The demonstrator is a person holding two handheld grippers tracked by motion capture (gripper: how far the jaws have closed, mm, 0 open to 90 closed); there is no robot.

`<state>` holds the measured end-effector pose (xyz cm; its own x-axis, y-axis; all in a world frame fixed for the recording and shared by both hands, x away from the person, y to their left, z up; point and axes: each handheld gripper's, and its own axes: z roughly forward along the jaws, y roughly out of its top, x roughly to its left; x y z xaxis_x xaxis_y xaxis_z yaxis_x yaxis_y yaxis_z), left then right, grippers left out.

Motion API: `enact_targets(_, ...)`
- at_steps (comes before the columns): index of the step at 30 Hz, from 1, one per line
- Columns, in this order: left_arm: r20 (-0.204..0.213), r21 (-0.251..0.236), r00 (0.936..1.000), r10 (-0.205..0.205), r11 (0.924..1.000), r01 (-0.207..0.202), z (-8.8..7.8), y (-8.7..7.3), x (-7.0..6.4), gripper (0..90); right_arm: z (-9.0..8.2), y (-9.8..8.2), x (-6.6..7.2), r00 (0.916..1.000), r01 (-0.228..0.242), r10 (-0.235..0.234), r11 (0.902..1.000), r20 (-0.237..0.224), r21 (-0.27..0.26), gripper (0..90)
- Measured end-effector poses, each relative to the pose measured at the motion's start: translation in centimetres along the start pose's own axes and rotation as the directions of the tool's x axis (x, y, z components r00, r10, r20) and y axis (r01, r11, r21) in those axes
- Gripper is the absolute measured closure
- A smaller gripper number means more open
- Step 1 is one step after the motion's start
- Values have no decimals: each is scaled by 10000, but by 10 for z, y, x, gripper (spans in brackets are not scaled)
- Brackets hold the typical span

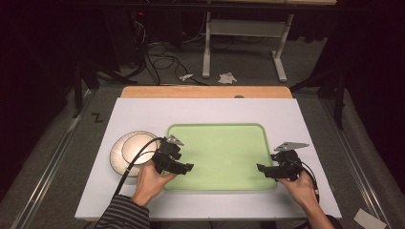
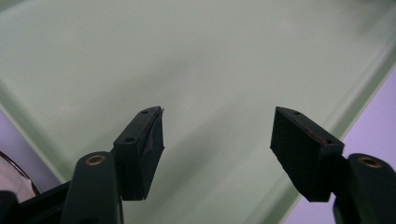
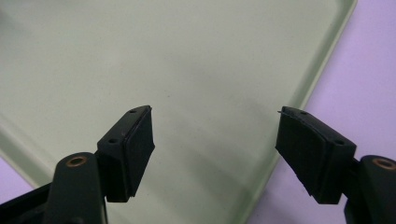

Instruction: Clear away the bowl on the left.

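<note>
My left hand-held gripper (image 1: 187,167) sits over the near-left corner of the green tray (image 1: 224,138), jaws spread wide w/ nothing between them — in the left gripper view (image 2: 217,128) I see just bare tray floor in the gap, plus the tray's raised rim running along the right side and a strip of worktop beyond it. Right hand-held gripper (image 1: 261,168) is released too, jaws apart and empty, hovering at the tray's near-right corner; the right gripper view (image 3: 215,123) shows tray floor under the gap, w/ the rim passing below the right-hand jaw and pale worktop past it. Both tips point inward toward each other across the tray, well apart. Can't tell if either touches the tray surface.

Tray lies roughly centred on the white worktop (image 1: 143,114), long side toward me. Just beside my left hand (image 1: 149,181), left of the tray, there's a stack of white bowls (image 1: 129,151) — the gripper's black cable (image 1: 136,160) drapes across it. Right hand (image 1: 302,187) is at the near-right edge.
</note>
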<state>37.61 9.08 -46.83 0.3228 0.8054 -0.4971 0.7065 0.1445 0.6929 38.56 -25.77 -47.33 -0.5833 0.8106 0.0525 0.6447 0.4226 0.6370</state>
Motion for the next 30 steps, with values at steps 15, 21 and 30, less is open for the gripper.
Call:
enact_targets(15,-106,-369,9999,-13,9993,9,-9,4,3,332,2,-1,7,9985,529,-535,9980,152,358,293)
enact_targets(21,-186,-629,9998,-52,9980,40,-13,7,6,335,3,0,7,9976,676,-681,9970,139,373,291)
enact_targets(30,-139,-836,9998,-137,9964,124,-18,10,8,346,2,-1,8,9979,640,-644,9975,121,301,290)
